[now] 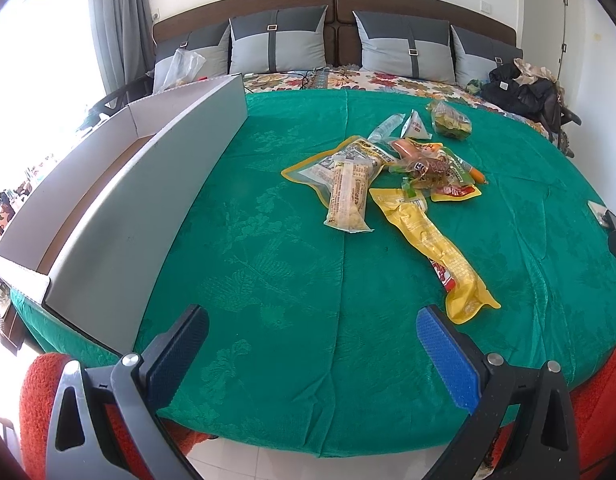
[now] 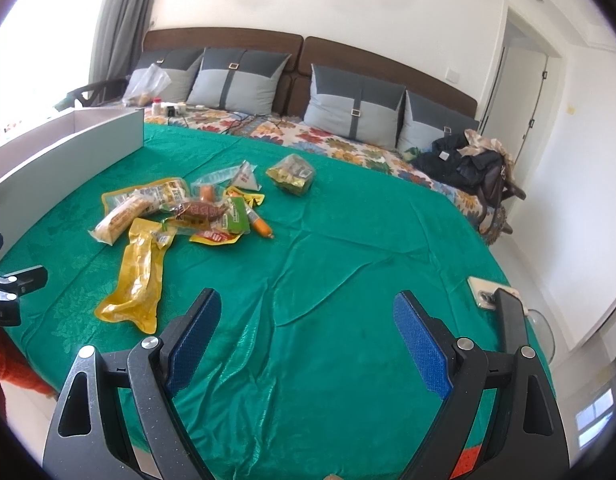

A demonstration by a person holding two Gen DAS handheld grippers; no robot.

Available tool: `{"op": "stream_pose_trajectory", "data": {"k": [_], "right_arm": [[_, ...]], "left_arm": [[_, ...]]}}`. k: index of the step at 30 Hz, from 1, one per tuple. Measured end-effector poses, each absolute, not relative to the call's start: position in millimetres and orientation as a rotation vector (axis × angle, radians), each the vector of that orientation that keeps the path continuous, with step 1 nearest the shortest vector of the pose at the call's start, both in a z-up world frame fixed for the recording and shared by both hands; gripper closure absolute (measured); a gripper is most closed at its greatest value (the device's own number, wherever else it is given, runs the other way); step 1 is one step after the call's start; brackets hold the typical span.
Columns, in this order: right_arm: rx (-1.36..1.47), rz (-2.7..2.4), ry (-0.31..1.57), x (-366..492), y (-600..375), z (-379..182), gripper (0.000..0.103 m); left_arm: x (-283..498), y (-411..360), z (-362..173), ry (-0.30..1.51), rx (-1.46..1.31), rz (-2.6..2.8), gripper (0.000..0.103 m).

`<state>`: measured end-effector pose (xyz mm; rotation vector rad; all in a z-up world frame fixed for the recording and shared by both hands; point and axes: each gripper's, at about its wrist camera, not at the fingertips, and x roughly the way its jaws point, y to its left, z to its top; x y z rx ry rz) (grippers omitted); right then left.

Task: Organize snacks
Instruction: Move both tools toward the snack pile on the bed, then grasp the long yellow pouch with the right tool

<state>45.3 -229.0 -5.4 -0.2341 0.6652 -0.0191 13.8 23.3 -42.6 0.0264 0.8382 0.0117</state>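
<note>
Several snack packets lie in a loose pile on the green bedspread [image 1: 268, 264]. A long yellow packet [image 1: 435, 248] [image 2: 138, 276] lies nearest, a pale bar packet [image 1: 349, 196] [image 2: 118, 216] beside it, an orange sausage [image 2: 260, 224] and a green-gold bag [image 1: 449, 120] [image 2: 292, 174] farther back. A grey open cardboard box [image 1: 148, 196] [image 2: 64, 152] stands at the left. My left gripper [image 1: 311, 340] is open over bare cloth, short of the yellow packet. My right gripper [image 2: 308, 328] is open too, right of the pile, holding nothing.
Grey pillows [image 1: 278, 44] line the brown headboard. Dark clothes [image 1: 523, 92] [image 2: 463, 164] are heaped at the bed's far right. A phone [image 2: 485, 292] lies near the right edge. A plastic bag [image 1: 182, 66] rests by the left pillow. An orange blanket [image 1: 40, 400] hangs under the green spread.
</note>
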Motion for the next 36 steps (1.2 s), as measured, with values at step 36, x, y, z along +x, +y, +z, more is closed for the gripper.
{"op": "stream_pose_trajectory", "data": {"k": [36], "right_arm": [[-0.096, 0.45, 1.217, 168.7, -122.0, -85.3, 0.013]], "left_arm": [[56.7, 55.7, -105.0, 1.025, 0.017, 0.069, 0.0]]}}
